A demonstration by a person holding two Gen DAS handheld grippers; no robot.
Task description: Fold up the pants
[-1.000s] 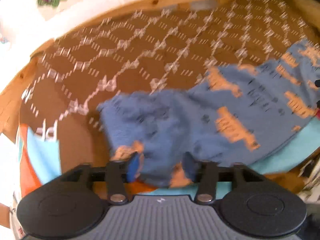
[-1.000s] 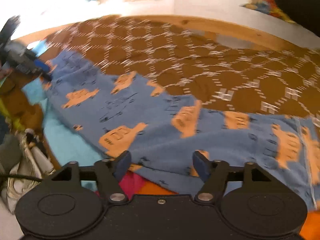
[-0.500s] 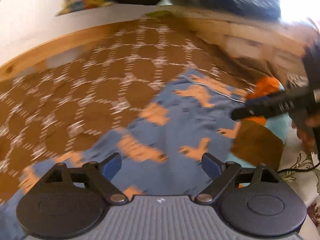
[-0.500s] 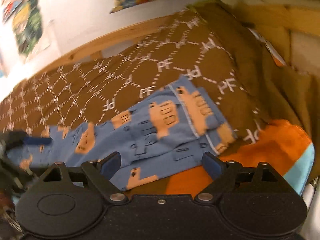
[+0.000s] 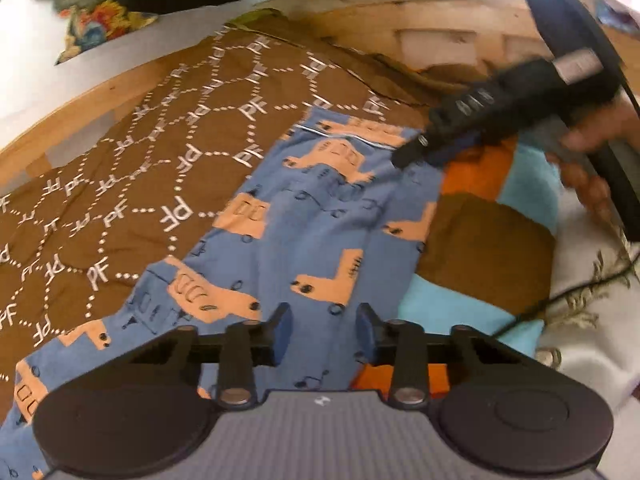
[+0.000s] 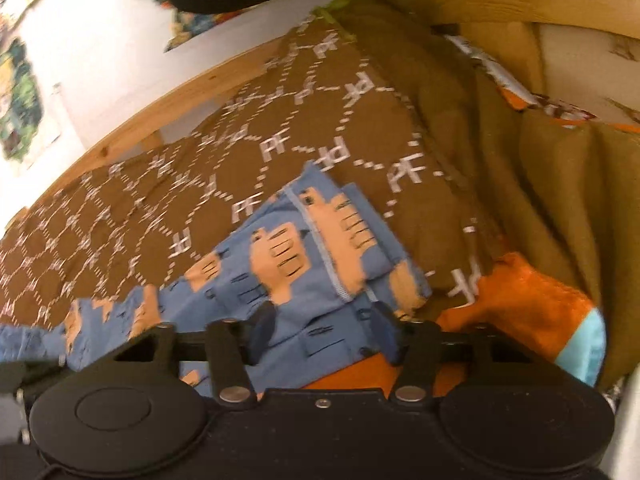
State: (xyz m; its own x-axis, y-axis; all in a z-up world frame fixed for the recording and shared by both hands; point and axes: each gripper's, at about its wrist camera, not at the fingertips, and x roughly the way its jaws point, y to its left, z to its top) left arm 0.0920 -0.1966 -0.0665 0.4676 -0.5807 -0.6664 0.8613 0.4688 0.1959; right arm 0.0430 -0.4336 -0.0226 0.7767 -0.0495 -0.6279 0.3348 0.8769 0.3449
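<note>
Right now the blue pants (image 5: 320, 216) lie spread on the brown patterned bedspread (image 5: 168, 152), running from seven o'clock to one o'clock. Both the left tool (image 5: 323, 334) and right tool (image 6: 323, 330) are closing over the fabric, not yet pinching it.

Both cameras sit close above the pants (image 5: 320, 216), each looking forward and downward along its gripper's fingers. The left view faces along the pants toward their hem, with the right gripper (image 5: 404, 156) at that hem. The right view hangs over the hem (image 6: 320, 240). Both share the pants and the quilt (image 5: 160, 152) beyond.
</note>
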